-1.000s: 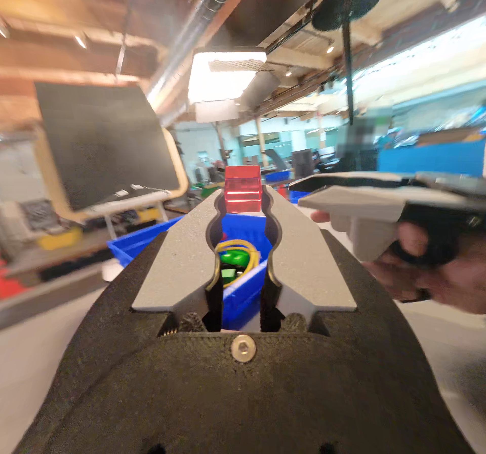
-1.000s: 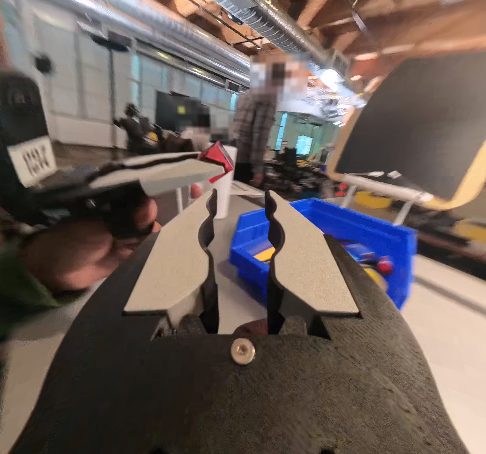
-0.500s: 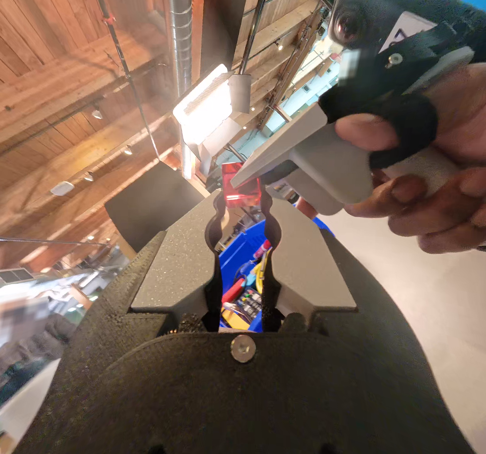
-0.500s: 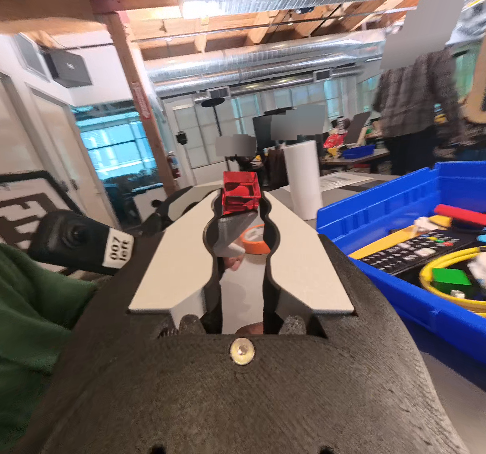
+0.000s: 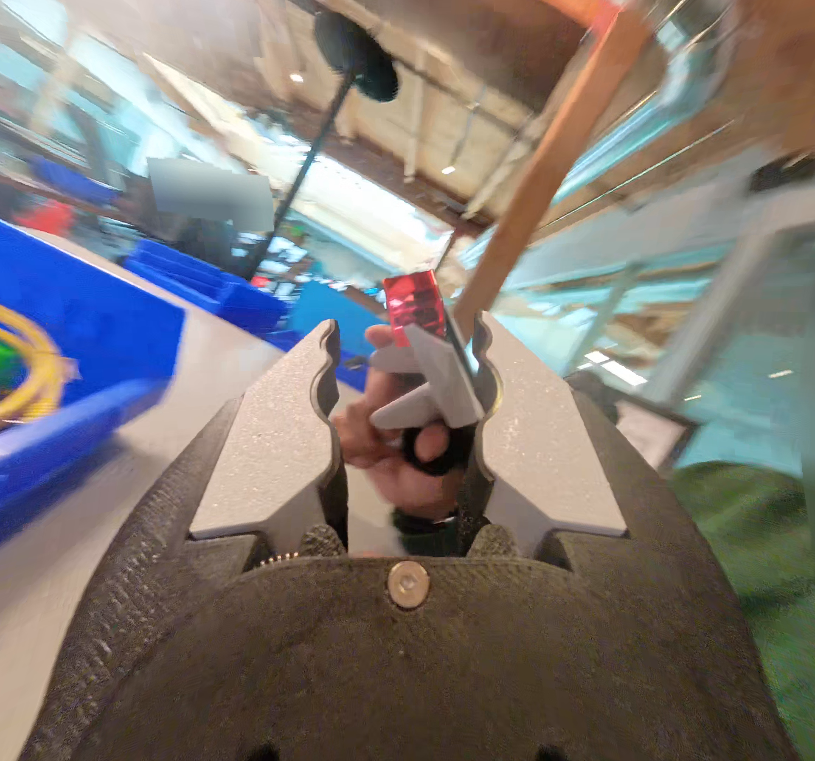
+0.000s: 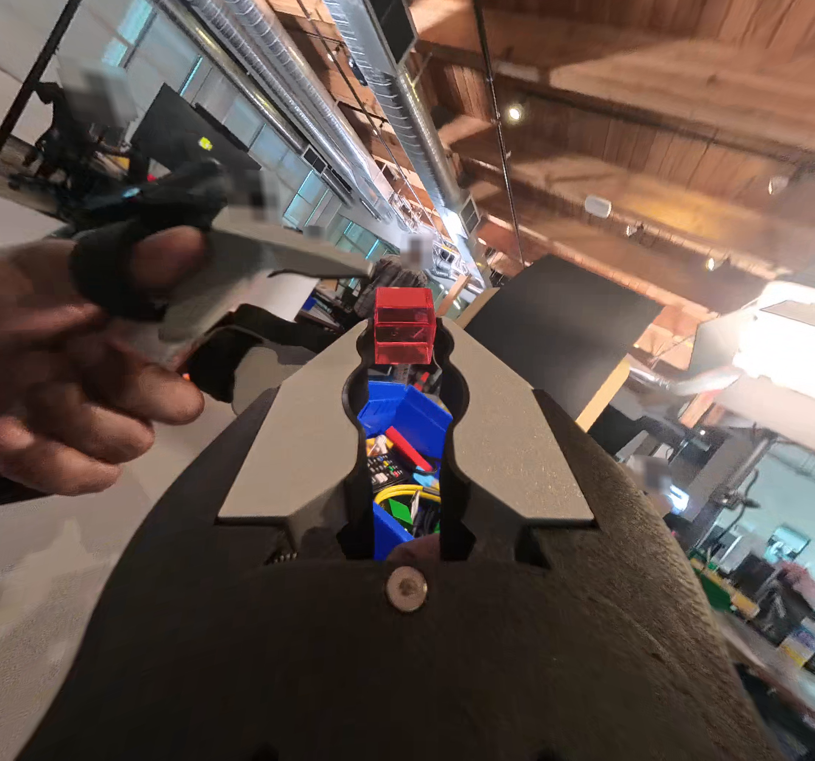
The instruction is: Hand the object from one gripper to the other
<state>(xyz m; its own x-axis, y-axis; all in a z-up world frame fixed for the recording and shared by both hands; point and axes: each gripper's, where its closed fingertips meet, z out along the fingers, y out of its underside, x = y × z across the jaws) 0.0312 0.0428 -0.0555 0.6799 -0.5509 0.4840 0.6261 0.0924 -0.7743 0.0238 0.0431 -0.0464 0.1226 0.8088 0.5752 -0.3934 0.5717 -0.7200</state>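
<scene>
1. The red cube (image 6: 404, 326) is now clamped between the tips of the right gripper (image 6: 404, 334), whose fingers are narrowed onto its two sides; half a second ago it was pinched by the left gripper.
2. The left gripper (image 5: 405, 334) is seen with its fingers spread wide and nothing between them, so the cube has been released.
3. In the left wrist view the cube (image 5: 413, 308) is held aloft at the tip of the right gripper, beyond the open fingers and apart from them.
4. The blue bin (image 6: 410, 413) is seen below on the table.
5. The handover is judged to be essentially done; only separation of the grippers remains.
</scene>
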